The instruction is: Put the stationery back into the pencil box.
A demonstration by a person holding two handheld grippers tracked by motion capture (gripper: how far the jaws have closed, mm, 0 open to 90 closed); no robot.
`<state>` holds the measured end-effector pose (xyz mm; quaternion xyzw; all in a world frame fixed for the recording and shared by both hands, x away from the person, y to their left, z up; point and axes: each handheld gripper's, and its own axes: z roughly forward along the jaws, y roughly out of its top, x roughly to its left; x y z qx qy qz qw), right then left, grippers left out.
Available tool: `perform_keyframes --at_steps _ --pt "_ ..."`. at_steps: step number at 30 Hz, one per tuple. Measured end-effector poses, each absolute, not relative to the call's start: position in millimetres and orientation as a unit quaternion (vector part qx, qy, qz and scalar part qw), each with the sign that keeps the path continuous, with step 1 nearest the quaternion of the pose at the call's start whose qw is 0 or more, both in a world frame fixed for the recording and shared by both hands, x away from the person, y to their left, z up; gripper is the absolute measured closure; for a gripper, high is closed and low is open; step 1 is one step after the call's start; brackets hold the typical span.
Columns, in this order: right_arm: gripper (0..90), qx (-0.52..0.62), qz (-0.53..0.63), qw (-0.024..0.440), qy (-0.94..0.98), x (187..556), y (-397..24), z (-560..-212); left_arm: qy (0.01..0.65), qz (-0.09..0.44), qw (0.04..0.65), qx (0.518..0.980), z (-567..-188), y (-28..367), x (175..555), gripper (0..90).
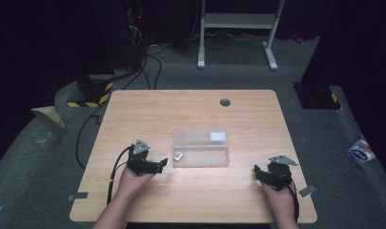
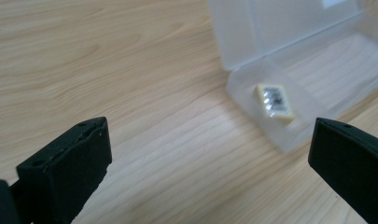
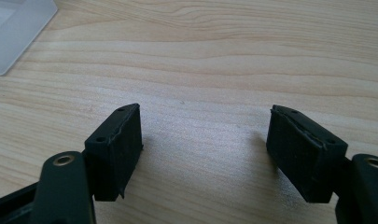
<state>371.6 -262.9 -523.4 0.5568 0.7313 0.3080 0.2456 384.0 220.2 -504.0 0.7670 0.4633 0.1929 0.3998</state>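
Note:
A clear plastic box (image 1: 200, 147) lies open in the middle of the wooden table (image 1: 190, 109), its lid folded back. In the box's left end (image 2: 270, 70) rests a small cream-coloured block (image 1: 177, 156) with a dark printed label (image 2: 275, 102). My left gripper (image 1: 163, 163) hovers just left of the box, open, jaws wide apart with nothing between them. To the right, near the table's front edge, my right gripper (image 1: 257, 171) is open too, its jaws over bare wood (image 3: 205, 135). A corner of the box (image 3: 16, 32) appears at the upper left of the right gripper view.
A round grey cable grommet (image 1: 225, 102) sits in the table near its far edge. Cables trail from both grippers toward the person's forearms. Beyond the table stand a white frame (image 1: 238, 28) and dark equipment; a packet (image 1: 361, 150) lies on the floor at the right.

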Motion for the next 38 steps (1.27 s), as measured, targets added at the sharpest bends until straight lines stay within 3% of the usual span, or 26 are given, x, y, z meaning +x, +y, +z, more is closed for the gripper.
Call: perform_keyframes --at_steps 9,18,38 --pt "26.3 0.556 0.308 0.246 0.732 372 -263 -523 0.486 0.187 0.339 0.784 -521 275 359 1.1" --pt "26.3 0.556 0.308 0.246 0.732 372 -263 -523 0.499 0.214 0.327 0.774 -531 300 331 4.3" --pt "26.5 0.556 0.308 0.247 0.731 372 -263 -523 0.503 0.215 0.322 0.773 -531 300 331 2.4"
